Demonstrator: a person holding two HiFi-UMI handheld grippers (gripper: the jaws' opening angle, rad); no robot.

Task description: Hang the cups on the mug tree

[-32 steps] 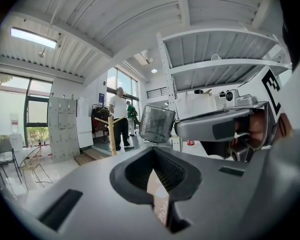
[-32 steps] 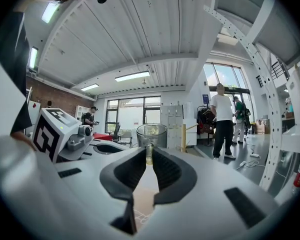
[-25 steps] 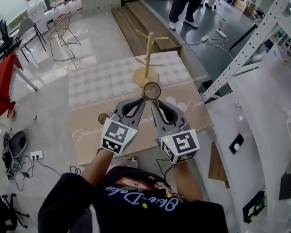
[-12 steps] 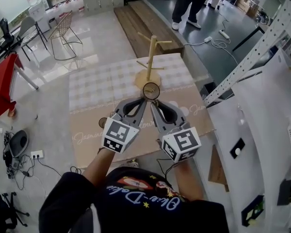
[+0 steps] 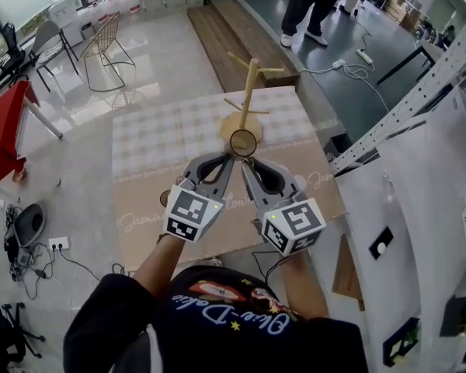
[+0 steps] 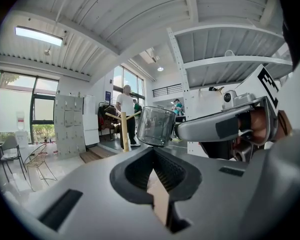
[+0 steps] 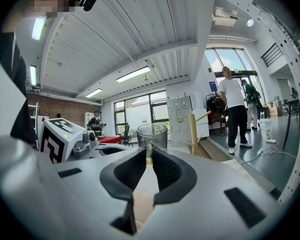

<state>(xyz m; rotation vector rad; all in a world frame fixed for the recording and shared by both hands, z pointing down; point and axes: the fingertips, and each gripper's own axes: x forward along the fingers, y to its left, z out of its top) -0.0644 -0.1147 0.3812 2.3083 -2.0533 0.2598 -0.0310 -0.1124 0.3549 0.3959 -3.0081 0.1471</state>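
**Ana:** Who has the cup?

**Ben:** The right hand-held gripper [image 5: 246, 162]. Its jaws pinch a thin clear bit of the round clear glass cup [image 5: 243, 142]. I think that bit is the handle. The cup sits right at the tips, standing up with its mouth to the ceiling.

**Ana:** And the other one?

**Ben:** The left hand-held gripper [image 5: 230, 158] has its jaws pressed together with nothing in them. Its tip is just beside the bottom of the cup. I cannot tell if it touches.

**Ana:** Is the cup on the counter [image 5: 151, 142]?

**Ben:** I think not. It looks held up in the air above it.

**Ana:** Where is the tree?

**Ben:** The pale wooden mug tree [image 5: 250, 92] is straight ahead, past the cup, on the far part of the counter. Its pole stands straight up. Its thin pegs [image 5: 269, 71] stick out to the sides and tip up a little. No cup hangs on it.

**Ana:** So which way next?

**Ben:** Forward, I guess. The right hand carries the cup, so it is the one to reach. The handle has to slide over a peg, and the jaws seem to hold that very handle. That could be tricky.
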